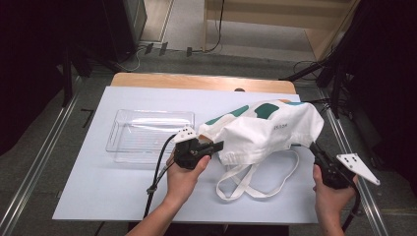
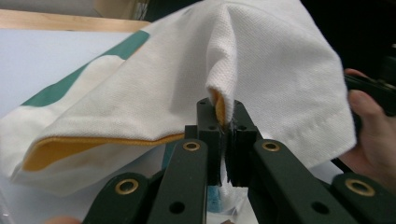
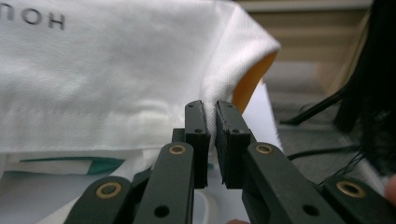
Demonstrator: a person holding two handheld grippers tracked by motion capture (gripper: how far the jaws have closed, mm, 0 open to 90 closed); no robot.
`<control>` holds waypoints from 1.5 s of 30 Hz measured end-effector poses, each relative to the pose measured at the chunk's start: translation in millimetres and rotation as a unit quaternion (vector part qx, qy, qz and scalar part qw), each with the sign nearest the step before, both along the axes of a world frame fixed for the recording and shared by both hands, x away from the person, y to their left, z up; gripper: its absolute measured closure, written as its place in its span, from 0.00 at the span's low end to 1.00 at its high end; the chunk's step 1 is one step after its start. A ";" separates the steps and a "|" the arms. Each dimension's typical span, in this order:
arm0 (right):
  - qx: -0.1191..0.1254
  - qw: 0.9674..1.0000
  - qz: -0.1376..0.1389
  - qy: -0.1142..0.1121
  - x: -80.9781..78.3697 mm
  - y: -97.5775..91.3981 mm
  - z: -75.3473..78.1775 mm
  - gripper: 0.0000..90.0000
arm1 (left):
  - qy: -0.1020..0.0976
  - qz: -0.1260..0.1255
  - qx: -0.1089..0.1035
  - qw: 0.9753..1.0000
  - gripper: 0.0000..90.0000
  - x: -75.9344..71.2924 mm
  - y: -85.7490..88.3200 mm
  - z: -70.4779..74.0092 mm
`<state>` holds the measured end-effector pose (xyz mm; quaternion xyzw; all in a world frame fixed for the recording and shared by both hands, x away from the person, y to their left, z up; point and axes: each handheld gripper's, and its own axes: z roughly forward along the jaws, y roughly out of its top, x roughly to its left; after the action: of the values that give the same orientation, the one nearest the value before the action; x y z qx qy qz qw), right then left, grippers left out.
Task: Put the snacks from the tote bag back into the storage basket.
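A white cloth bag point(image 1: 268, 130) with green patches and a yellow-orange lining is held up off the white table sheet point(image 1: 98, 187), stretched between the two grippers. The left gripper point(image 1: 216, 146) pinches the bag's left edge: in the left gripper view its jaws are closed tight on a fold of the fabric point(image 2: 219, 100) (the orange lining peeks out right at the pinch). The right gripper point(image 1: 314, 147) grips the bag's lower right edge; in the right gripper view point(image 3: 211, 112) the jaws stand nearly together with white cloth squeezed between them. The bag's white straps point(image 1: 251, 184) hang down and loop on the sheet below it. A clear plastic tray point(image 1: 147, 135) sits on the sheet just left of the left gripper, apart from the bag
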<state>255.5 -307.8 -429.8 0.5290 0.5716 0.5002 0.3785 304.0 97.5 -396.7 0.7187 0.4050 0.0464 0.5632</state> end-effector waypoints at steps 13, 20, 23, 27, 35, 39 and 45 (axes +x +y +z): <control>0.058 0.995 -0.029 0.074 21.6 -19.8 9.2 0.27 | 0.015 0.048 0.051 0.997 0.97 18.0 4.5 -6.2; 0.056 0.991 -0.034 0.121 62.8 -30.4 8.2 0.78 | 0.029 0.038 0.037 0.998 0.98 21.8 11.4 -6.6; 0.067 0.995 -0.017 0.076 48.3 -25.8 9.5 1.00 | 0.025 0.024 0.027 0.999 0.98 22.6 13.4 -6.1; 0.023 0.999 0.022 -0.006 22.5 -10.7 19.8 1.00 | 0.020 0.015 0.021 0.999 0.98 23.3 14.1 -3.5; 0.109 0.988 -0.063 0.088 56.8 -43.4 2.5 0.28 | 0.037 0.030 0.018 0.999 0.98 27.8 18.3 -10.2; 0.116 0.988 -0.023 0.100 79.7 -44.7 -3.7 0.32 | 0.035 0.030 0.023 0.999 0.98 28.9 18.6 -10.5; 0.088 0.992 0.016 0.089 74.2 -29.6 -2.4 0.89 | 0.022 0.021 0.025 0.999 0.98 26.6 18.5 -9.8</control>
<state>329.7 -337.5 -432.1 0.5934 0.5649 0.5058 0.2700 330.6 116.0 -406.5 0.7244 0.4313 0.0527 0.5352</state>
